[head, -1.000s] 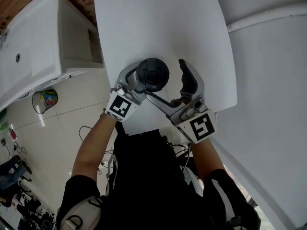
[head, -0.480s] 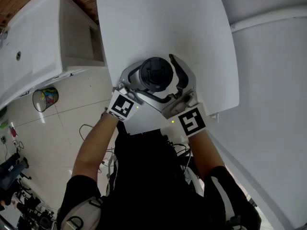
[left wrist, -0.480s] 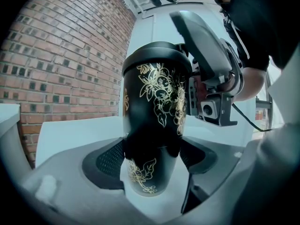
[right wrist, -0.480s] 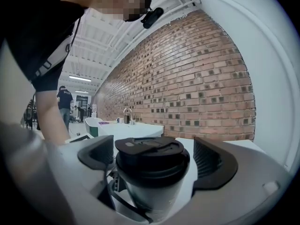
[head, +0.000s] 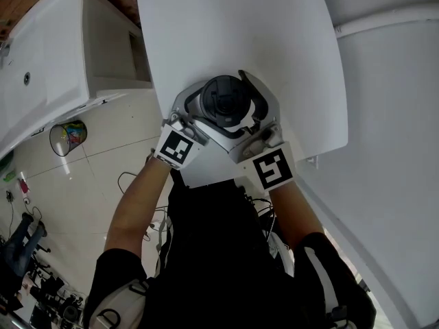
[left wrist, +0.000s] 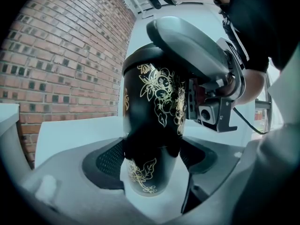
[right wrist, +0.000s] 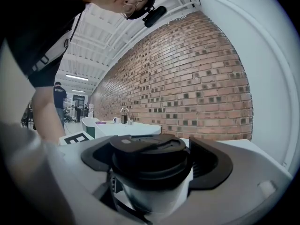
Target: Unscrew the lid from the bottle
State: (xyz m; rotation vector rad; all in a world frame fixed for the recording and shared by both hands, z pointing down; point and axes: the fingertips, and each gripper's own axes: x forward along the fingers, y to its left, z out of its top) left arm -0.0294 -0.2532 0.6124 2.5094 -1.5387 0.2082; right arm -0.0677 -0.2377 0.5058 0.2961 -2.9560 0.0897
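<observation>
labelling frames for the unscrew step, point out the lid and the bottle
lid (right wrist: 149, 146): right gripper view, middle of its black top
bottle (left wrist: 150, 107): left gripper view, dark flowered side wall

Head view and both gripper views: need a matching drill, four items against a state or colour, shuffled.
Items:
1. left gripper
2. right gripper
3. lid
4. table

States:
A. white
B. black, on top of the bottle
C. jaws around the lid
D. clamped on the bottle's body

Pairs: 1-D, 2-C, 3-B, 4-A.

Note: the right gripper's jaws have just been closing, with the lid between them.
</observation>
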